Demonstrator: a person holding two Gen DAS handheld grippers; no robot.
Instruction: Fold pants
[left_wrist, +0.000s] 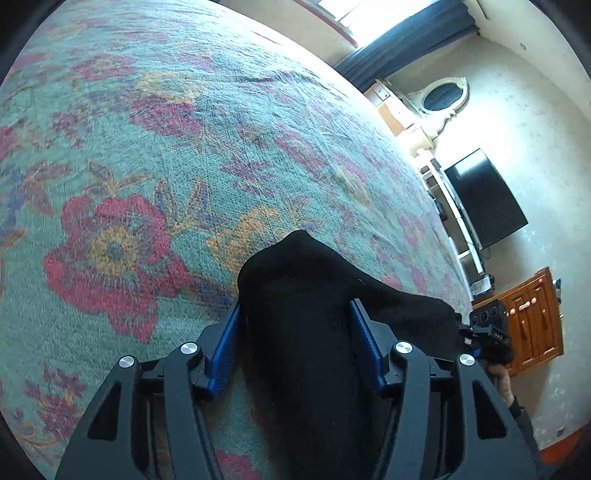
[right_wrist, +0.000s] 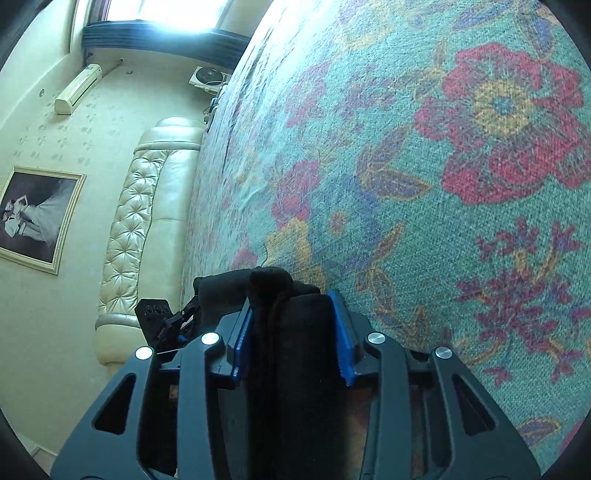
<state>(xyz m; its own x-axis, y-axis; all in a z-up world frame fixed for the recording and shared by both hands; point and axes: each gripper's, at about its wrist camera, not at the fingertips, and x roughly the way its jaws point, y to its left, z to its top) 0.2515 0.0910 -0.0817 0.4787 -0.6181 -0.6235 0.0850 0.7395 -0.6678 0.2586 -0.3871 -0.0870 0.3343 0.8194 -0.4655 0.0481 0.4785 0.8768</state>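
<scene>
The black pants (left_wrist: 303, 295) are held up above the floral bedspread (left_wrist: 155, 155). My left gripper (left_wrist: 295, 314) is shut on a thick bunch of the black fabric, which fills the gap between its blue pads (left_wrist: 225, 347) and drapes to the right. My right gripper (right_wrist: 293, 310) is shut on another bunched part of the pants (right_wrist: 291, 332) between its blue pads (right_wrist: 341, 332). The fabric stretches left toward the other gripper (right_wrist: 166, 321), which shows at the edge. The right gripper also shows in the left wrist view (left_wrist: 487, 332). The rest of the pants is hidden below the grippers.
The teal bedspread with red and yellow flowers (right_wrist: 443, 184) covers a wide bed. A cream tufted headboard (right_wrist: 133, 221) stands at one end. A black TV (left_wrist: 484, 199), a wooden cabinet (left_wrist: 532, 321) and a framed picture (right_wrist: 37, 218) line the walls.
</scene>
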